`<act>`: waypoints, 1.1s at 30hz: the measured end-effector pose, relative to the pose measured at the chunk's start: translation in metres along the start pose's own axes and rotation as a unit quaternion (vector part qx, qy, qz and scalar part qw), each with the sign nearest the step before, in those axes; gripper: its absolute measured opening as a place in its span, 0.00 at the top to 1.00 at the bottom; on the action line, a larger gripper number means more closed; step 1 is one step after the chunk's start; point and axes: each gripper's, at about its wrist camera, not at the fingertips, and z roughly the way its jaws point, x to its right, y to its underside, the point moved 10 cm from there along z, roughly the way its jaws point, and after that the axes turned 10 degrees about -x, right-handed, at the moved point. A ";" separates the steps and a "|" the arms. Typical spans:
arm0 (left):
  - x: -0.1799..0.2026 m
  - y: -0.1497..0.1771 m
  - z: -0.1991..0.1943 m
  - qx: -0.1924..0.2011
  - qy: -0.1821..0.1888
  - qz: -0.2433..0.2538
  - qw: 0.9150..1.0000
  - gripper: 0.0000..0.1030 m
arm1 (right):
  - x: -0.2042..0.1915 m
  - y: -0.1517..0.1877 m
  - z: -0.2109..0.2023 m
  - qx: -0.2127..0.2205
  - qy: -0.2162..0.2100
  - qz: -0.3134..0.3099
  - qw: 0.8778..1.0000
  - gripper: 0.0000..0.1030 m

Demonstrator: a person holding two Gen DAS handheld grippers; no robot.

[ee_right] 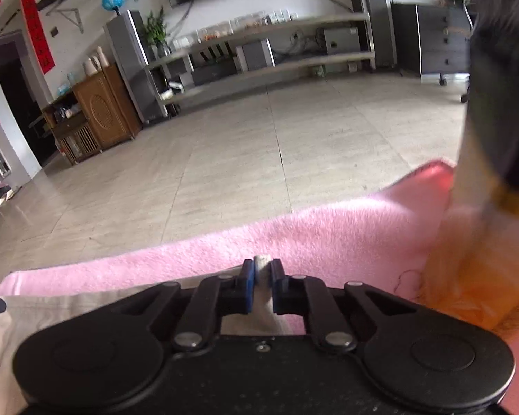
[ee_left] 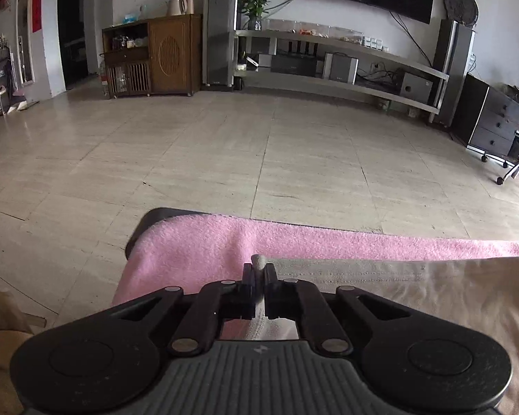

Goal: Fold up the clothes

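Jaws, left gripper (ee_left: pixel 258 269): together, clamped on a small pinch of the beige garment's (ee_left: pixel 415 297) hem; a nub of cloth pokes out past the tips, lower centre of the left wrist view.
Jaws, right gripper (ee_right: pixel 262 271): together, clamped on a fold of the same pale cloth (ee_right: pixel 69 306) between blue pads, lower centre of the right wrist view.
Floor (ee_left: pixel 225 145): pale tiles, filling the middle band of both views.
Pink blanket (ee_left: pixel 197 252): fleecy cover over a dark-edged surface, running across the lower third of both views; serves as the folding bed.
Beige garment, location: flat on the pink blanket, lower right of the left wrist view and lower left of the right wrist view; stitched edge faces away from the cameras.
Orange blurred item (ee_right: pixel 474 276): right edge of the right wrist view; too smeared to identify.
Progress, judged: early. Both far-edge corners appear gripped; no completed fold is visible.
Remaining, judged: lift the held edge, carry it over the garment, lay it down, smooth, repeat.
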 end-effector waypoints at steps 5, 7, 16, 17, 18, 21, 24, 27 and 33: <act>0.001 0.001 -0.083 0.044 -0.031 0.016 0.998 0.97 | -0.024 -0.003 -0.087 0.029 -0.005 -0.005 1.000 0.93; 0.002 0.008 -0.123 0.058 -0.035 0.020 0.997 0.97 | -0.033 0.001 -0.127 0.037 -0.009 -0.009 0.999 0.93; 0.004 0.122 -0.254 0.056 -0.010 0.056 0.997 0.97 | -0.027 0.081 -0.295 0.041 -0.027 -0.012 0.999 0.96; 0.005 0.142 -0.259 0.046 -0.007 0.061 0.997 0.97 | -0.022 0.099 -0.306 0.036 -0.031 -0.005 0.999 0.96; 0.007 0.162 -0.261 0.035 -0.008 0.067 0.997 0.96 | -0.016 0.117 -0.316 0.031 -0.035 0.003 0.999 0.96; 0.007 0.226 -0.253 -0.027 -0.019 0.080 0.996 0.89 | 0.002 0.174 -0.326 0.004 -0.046 0.034 0.998 0.97; -0.010 0.273 -0.244 -0.086 -0.005 0.046 0.995 0.86 | 0.017 0.226 -0.309 -0.045 -0.056 0.059 0.996 0.93; -0.033 0.286 -0.245 -0.103 0.033 -0.034 0.994 0.85 | 0.025 0.254 -0.291 -0.082 -0.083 0.093 0.989 0.90; -0.046 0.266 -0.230 -0.133 0.099 -0.159 0.973 0.70 | 0.014 0.259 -0.271 -0.111 -0.158 0.143 0.971 0.66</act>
